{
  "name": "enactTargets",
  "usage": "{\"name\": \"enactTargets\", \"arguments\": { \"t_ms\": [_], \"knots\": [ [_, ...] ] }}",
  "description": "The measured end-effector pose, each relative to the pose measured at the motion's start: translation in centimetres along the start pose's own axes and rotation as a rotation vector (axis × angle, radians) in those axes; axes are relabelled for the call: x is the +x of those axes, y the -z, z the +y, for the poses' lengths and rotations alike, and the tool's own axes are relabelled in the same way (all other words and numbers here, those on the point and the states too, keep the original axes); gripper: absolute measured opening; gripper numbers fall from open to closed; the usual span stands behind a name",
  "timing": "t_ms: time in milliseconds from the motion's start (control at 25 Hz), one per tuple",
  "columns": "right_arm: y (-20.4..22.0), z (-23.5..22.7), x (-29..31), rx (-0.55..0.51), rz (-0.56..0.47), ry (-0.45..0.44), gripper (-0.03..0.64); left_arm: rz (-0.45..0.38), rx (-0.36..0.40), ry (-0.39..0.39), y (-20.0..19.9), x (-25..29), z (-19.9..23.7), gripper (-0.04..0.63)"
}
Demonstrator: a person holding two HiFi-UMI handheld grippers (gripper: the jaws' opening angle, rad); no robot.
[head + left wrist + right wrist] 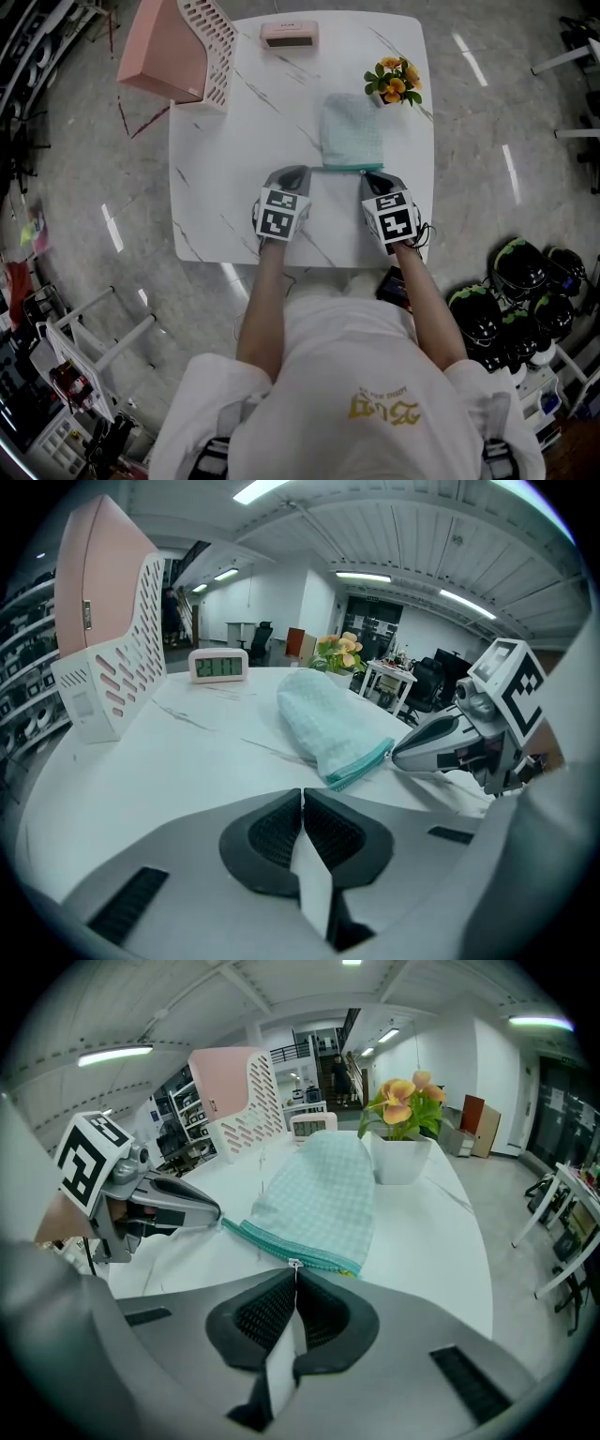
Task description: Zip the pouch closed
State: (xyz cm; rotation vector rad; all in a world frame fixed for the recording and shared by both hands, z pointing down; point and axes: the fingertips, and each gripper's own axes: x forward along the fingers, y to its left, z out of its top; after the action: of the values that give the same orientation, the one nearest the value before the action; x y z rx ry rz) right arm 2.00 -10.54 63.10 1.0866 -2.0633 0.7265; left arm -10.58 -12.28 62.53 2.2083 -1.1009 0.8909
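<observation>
A pale green checked pouch (351,131) lies on the white marble table (234,141), its teal zipper edge (337,170) toward me. In the right gripper view the same pouch (323,1194) shows its zipper (272,1241) running across. My right gripper (373,175) is shut on the small silver zipper pull (294,1263), close to the pouch's right end. My left gripper (298,173) is shut, and nothing shows between its pads (281,832). Its tip sits just beside the pouch's left corner (334,780), with a little bare table between them.
A pink perforated file rack (183,47) stands at the table's back left. A pink digital clock (289,34) is at the back centre and a small pot of orange flowers (394,82) at the back right, close to the pouch. Helmets (525,291) lie on the floor to the right.
</observation>
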Motion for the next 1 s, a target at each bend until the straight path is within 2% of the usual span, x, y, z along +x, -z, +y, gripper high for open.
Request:
{"name": "enactTargets", "arguments": {
  "t_ms": [320,560,760,920,1000],
  "knots": [
    [0.1,-0.6,-0.8,0.001,-0.009,0.007,0.018,0.006,-0.007,-0.008,-0.2,-0.2,-0.7,0.029],
    [1.1,-2.4,-1.4,0.041,-0.002,0.031,0.018,0.001,-0.024,-0.036,0.0,-0.5,0.1,0.029],
    [1.2,-3.1,-1.5,0.056,-0.016,0.076,0.026,-0.001,-0.025,-0.041,0.4,-0.4,-0.6,0.033],
    [1.5,-3.8,-2.1,0.062,-0.031,0.129,0.053,-0.002,-0.018,-0.037,0.4,-0.5,-0.9,0.087],
    [1.6,-3.9,-2.4,0.075,-0.034,0.131,0.089,-0.013,-0.021,-0.046,0.4,-0.6,-0.7,0.108]
  ]
}}
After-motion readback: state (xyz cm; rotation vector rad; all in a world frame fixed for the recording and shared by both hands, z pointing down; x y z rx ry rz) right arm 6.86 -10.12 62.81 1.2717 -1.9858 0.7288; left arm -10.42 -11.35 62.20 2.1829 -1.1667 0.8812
